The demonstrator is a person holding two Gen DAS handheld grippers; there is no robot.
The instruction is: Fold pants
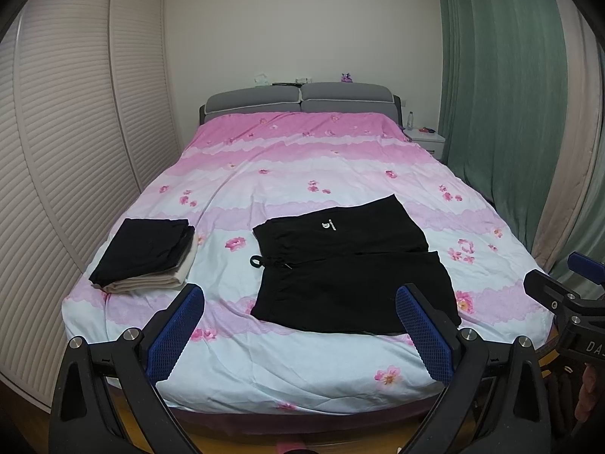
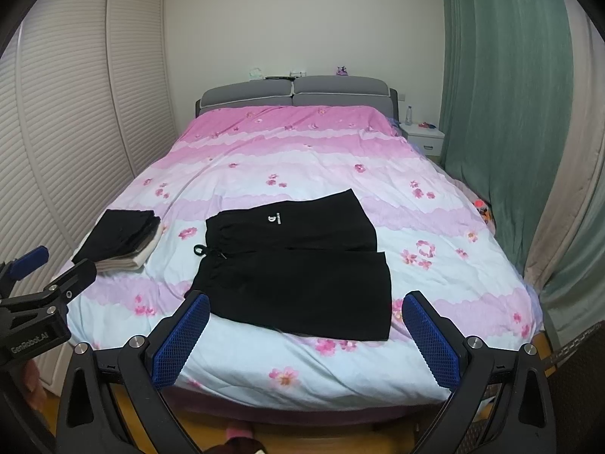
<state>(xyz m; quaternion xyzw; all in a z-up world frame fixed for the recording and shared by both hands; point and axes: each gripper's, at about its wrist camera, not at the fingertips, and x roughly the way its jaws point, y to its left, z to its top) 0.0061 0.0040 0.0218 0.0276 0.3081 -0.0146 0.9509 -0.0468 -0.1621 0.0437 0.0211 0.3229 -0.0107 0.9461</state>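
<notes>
"GenRobot.AI" on left gripper (image 2: pixel 36 261), "DA" on right gripper (image 1: pixel 559 280)

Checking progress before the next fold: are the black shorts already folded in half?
No, the black shorts lie spread flat on the bedspread, both legs side by side, with no gripper touching them.

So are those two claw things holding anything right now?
No. The left gripper and the right gripper are both open and empty, and the black shorts lie flat on the bed, untouched.

My bed (image 1: pixel 302 174) carries a pink floral duvet; black shorts (image 1: pixel 351 268) lie flat near its foot, a folded clothes stack (image 1: pixel 147 253) lies left.
</notes>
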